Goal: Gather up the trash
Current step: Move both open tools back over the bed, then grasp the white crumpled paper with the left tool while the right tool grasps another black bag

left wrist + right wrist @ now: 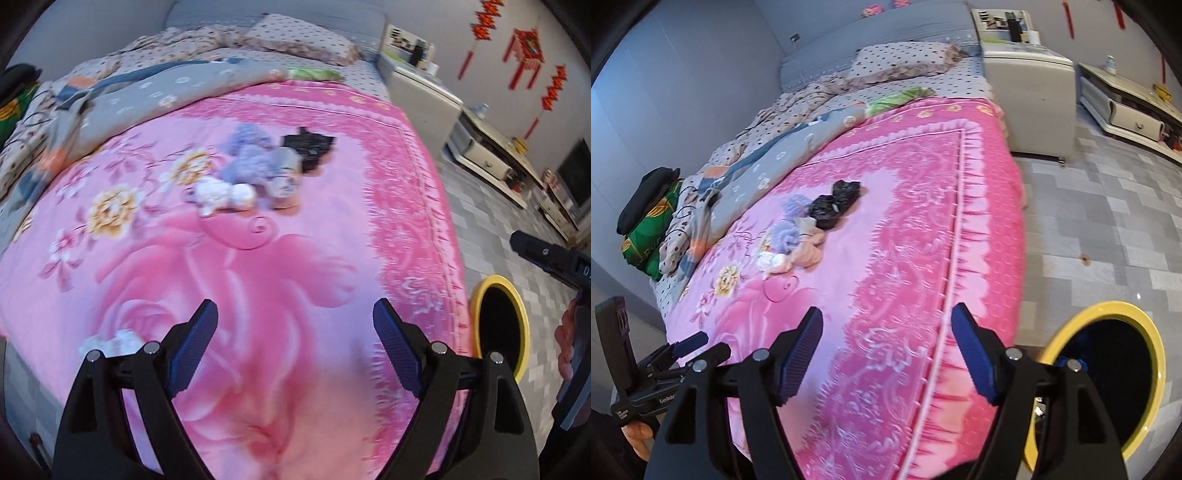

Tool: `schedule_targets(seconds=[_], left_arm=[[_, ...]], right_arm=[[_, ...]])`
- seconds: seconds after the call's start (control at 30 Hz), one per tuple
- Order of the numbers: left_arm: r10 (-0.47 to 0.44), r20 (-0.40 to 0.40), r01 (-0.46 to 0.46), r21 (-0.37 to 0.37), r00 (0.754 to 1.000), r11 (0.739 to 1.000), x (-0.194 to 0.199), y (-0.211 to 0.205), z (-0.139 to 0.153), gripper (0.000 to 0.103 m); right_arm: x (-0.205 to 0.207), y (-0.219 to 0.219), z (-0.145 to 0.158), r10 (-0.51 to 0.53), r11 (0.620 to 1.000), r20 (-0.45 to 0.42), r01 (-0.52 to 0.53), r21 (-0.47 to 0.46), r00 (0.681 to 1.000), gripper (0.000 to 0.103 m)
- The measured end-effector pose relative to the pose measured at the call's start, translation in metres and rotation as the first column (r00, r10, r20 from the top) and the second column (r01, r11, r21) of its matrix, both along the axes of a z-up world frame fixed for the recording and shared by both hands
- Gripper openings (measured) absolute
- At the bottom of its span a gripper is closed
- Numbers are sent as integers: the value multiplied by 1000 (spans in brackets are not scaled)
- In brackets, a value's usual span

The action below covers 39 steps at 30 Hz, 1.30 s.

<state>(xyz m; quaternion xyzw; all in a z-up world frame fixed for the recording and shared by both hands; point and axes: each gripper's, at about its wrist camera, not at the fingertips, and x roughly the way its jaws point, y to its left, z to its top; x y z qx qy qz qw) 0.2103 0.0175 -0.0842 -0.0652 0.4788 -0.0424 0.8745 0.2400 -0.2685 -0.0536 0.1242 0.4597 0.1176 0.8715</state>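
Observation:
A small heap of trash lies mid-bed on the pink floral blanket (280, 295): a crumpled black bag (308, 147) (834, 206), purple fluffy wads (251, 155) (792, 232), a white wad (221, 194) (772, 262) and a beige piece (810, 249). My left gripper (295, 328) hangs open over the blanket's near end, well short of the heap, nothing between its fingers. My right gripper (886, 332) is open and empty above the bed's near right edge. A yellow-rimmed bin (517, 314) (1152, 350) stands on the floor beside the bed.
A grey quilt (147, 99) and spotted pillow (905, 59) lie at the bed's far end. A white cabinet (1034, 96) and low drawer unit (1134, 118) stand along the right wall. Grey tiled floor (1108, 229) runs right of the bed. A green bundle (646, 236) sits at the left.

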Motion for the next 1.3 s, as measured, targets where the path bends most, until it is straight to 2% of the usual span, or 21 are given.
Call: schedule_targets(seconds=[0.2,0.33,0.53,0.67,0.8,0.93,1.17,1.3], left_arm=[[115,-33,-115,8,993,993,-12,61,-7,82],[197,-56,-198,-11,979,980,-28,94,-10,82],[327,-107,-332,-40,939,942,-46,132,-20,82],[388,-153,-401,-61,909,914,-50,147,-36,82],[416,-201,-437,-76,887,896,-43,155,-56,82],[436,-242,-467,-88,867,880,-34,161,-72,82],[441,-266,-475,-81,857,876,-14,161,-89,81],[438,-268,-469,-65,858,881,0,161,-96,81]], right_arm=[[31,46,-5,57,998,-23,-57,-15,998,69],[53,72,-10,85,996,-34,-85,-19,996,69],[97,102,-27,96,995,-67,-96,3,993,69],[131,115,-45,81,995,-118,-74,60,990,69],[167,121,-62,48,993,-173,-28,119,984,69],[196,128,-75,12,994,-198,10,110,980,69],[244,136,-98,-25,992,-255,56,113,966,69],[265,145,-112,-38,995,-276,62,76,960,69]])
